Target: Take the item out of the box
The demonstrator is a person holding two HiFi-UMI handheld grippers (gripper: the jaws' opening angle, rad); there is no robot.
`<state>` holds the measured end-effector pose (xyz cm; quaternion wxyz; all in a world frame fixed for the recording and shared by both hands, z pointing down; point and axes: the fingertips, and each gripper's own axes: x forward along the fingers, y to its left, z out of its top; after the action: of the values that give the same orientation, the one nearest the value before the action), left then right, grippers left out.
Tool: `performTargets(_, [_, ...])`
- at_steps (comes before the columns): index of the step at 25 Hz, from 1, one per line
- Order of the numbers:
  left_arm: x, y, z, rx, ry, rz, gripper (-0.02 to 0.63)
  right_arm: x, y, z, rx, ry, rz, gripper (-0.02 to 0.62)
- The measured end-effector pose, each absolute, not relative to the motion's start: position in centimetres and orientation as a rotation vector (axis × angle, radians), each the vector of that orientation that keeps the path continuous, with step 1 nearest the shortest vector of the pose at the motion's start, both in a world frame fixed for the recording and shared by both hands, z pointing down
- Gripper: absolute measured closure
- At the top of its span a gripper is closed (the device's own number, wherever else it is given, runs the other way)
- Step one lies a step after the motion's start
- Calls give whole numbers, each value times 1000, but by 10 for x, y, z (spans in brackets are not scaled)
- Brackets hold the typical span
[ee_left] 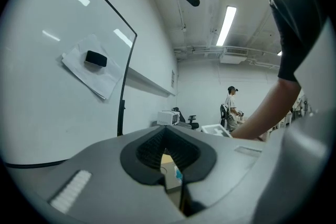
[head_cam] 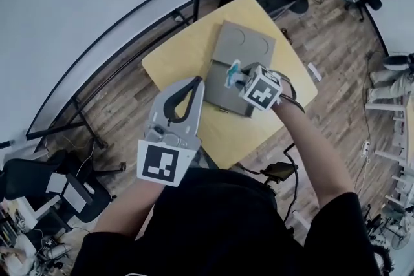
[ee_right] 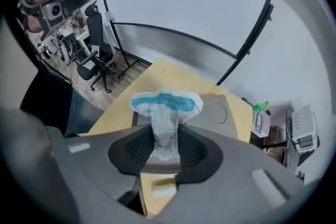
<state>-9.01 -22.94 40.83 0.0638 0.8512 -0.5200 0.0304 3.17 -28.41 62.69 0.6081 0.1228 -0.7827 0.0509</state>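
Left gripper (head_cam: 196, 82) closed, right gripper (ee_right: 167, 131) clamped

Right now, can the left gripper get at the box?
Probably yes. The left gripper hangs beside the box with only bare table between them, jaws together and empty. The right gripper, shut on the packet, sits over the box, so the two could crowd there.

Lab-like office: whiteboard (ee_left: 63, 60), swivel chairs (ee_right: 96, 26), cluttered desks (head_cam: 29, 239) (wood-plank floor (head_cam: 336, 42)), ceiling strip light (ee_left: 227, 24).
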Motion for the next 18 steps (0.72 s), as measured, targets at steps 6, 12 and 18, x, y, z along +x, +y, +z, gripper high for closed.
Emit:
performTargets(6, [-72, -240, 381, 2627, -1551, 39, 606, 26, -282, 522, 421, -2001, -52, 468])
performTargets(12, [-49, -243, 357, 2701, -1522, 20, 606, 40, -278, 432, 703, -2193, -159, 468])
performTargets(18, [-30, -243, 342, 2750, -1484, 19, 604, 62, -268, 376, 1022, -2358, -185, 469])
